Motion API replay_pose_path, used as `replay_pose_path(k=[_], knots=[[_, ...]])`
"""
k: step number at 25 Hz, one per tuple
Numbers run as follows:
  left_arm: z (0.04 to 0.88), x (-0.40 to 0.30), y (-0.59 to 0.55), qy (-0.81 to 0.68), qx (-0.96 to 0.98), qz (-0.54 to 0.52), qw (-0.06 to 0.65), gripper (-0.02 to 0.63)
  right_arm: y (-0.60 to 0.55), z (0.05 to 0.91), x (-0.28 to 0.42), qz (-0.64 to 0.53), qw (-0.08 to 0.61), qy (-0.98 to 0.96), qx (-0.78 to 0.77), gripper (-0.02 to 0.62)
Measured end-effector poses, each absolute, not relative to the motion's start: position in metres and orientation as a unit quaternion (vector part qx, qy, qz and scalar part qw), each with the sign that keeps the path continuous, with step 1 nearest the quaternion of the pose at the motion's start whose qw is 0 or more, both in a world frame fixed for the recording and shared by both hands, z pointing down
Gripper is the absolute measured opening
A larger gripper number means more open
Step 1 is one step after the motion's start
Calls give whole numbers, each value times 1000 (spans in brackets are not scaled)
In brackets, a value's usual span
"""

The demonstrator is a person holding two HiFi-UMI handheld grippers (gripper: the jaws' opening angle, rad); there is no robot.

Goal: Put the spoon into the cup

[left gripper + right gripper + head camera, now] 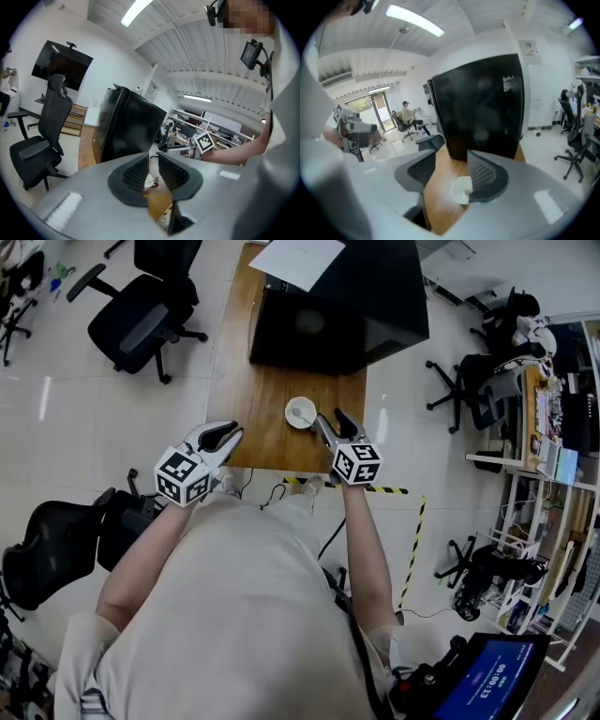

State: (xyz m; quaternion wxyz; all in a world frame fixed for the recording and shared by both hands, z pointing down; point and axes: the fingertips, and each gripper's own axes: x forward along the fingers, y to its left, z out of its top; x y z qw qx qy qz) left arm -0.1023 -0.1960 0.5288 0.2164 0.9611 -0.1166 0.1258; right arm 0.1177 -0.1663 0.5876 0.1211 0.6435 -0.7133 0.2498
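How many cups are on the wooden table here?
1. The white cup sits near the table's front edge, close beside the open right gripper, with the spoon inside it. The black box behind could hide others.

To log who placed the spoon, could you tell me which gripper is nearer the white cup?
The right gripper, open and right beside the cup. The left gripper hangs farther off, by the left edge of the table.

Glossy white floor (75, 418), narrow wooden table (262, 427) under a big black box (356, 315), black office chairs (141, 310), ceiling strip lights (137, 11)
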Motion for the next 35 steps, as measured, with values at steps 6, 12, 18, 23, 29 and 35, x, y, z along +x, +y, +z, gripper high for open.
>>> replay_pose_path(k=[6,12,18,23,29,35], knots=[[512,-78,-190,-87,974,138,159,63,-157,525,115,197,21,-741,641,184],[510,-64,-184,-129,967,135,173,49,-129,495,133,178,-36,-751,635,172],[513,-36,-143,-149,961,142,187,39,-66,474,161,157,-54,-759,630,146],[517,-17,-100,-160,955,140,207,38,-16,471,183,142,-50,-759,634,142],[524,6,-52,-174,951,138,214,38,38,475,208,133,-49,-759,636,134],[522,7,-19,-219,939,106,244,40,88,478,235,131,-48,-757,639,135]])
